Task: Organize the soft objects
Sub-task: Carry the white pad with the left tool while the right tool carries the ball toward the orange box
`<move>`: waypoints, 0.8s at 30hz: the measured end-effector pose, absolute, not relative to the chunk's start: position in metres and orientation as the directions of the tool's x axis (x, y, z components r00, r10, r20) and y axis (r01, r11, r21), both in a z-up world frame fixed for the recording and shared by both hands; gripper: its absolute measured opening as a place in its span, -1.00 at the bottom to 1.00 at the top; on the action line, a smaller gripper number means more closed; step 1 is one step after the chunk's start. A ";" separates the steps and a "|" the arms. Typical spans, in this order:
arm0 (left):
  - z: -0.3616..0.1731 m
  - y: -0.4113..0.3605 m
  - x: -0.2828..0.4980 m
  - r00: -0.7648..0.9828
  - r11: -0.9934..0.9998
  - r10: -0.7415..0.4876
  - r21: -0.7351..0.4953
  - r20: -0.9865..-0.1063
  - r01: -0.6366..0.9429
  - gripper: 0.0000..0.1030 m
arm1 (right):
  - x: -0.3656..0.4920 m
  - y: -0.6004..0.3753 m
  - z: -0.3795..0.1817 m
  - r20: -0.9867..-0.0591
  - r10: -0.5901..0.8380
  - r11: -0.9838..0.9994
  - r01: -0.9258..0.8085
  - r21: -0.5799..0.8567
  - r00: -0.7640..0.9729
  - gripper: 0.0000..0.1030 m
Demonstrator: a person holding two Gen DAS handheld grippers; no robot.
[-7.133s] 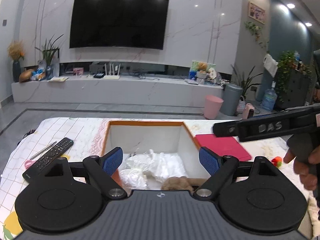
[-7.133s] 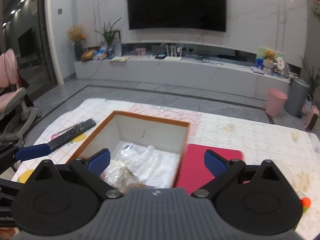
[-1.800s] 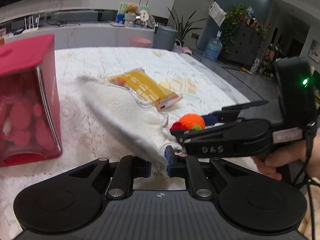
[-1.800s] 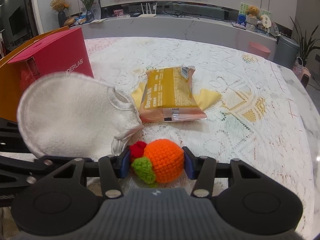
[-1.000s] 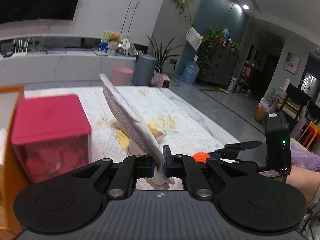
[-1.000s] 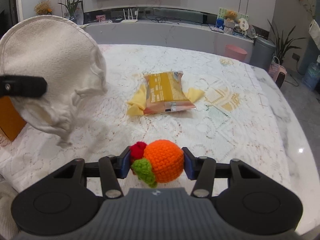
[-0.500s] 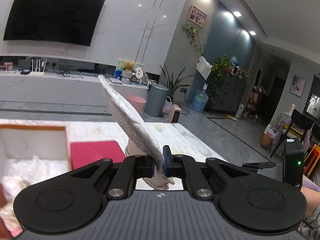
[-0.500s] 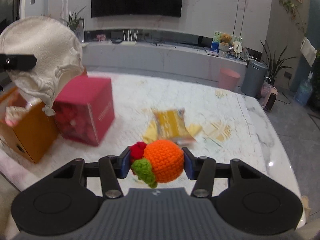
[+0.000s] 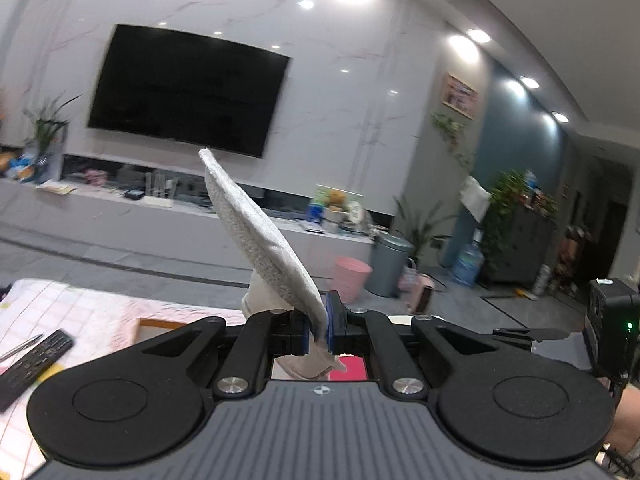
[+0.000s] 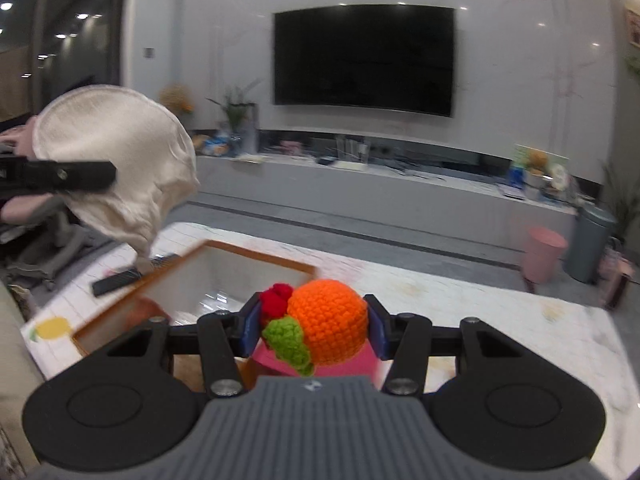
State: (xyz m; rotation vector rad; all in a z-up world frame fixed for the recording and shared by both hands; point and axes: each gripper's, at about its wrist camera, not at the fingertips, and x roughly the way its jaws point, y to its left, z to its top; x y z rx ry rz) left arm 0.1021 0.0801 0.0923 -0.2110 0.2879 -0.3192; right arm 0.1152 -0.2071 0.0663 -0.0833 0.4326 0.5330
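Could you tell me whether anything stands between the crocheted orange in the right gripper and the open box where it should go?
Nothing visible does: the crocheted orange is held above the table, and the open box lies just beyond and left of it, its top uncovered.

White mitt (image 9: 264, 240), orange crochet fruit (image 10: 326, 322), aloft

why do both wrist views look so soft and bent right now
Left wrist view: ceiling spotlights flare, walls bow from the fisheye, background smeared, white pad in the left gripper fairly sharp. Right wrist view: orange box and table streaked by motion blur, crochet orange in the right gripper crisp.
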 end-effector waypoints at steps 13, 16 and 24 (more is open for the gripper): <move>0.033 0.137 0.152 0.902 0.937 -0.261 -0.314 -0.344 0.152 -0.84 | 0.160 -0.102 0.038 -0.470 0.547 0.798 -0.601 0.042 0.693 0.00; 0.022 0.139 0.172 0.878 0.942 -0.243 -0.315 -0.413 0.112 -0.84 | 0.173 -0.089 0.024 -0.498 0.552 0.793 -0.606 0.065 0.669 0.00; -0.006 0.138 0.210 0.822 0.953 -0.210 -0.297 -0.530 0.052 -0.84 | 0.193 -0.067 -0.001 -0.527 0.573 0.763 -0.643 0.064 0.628 0.00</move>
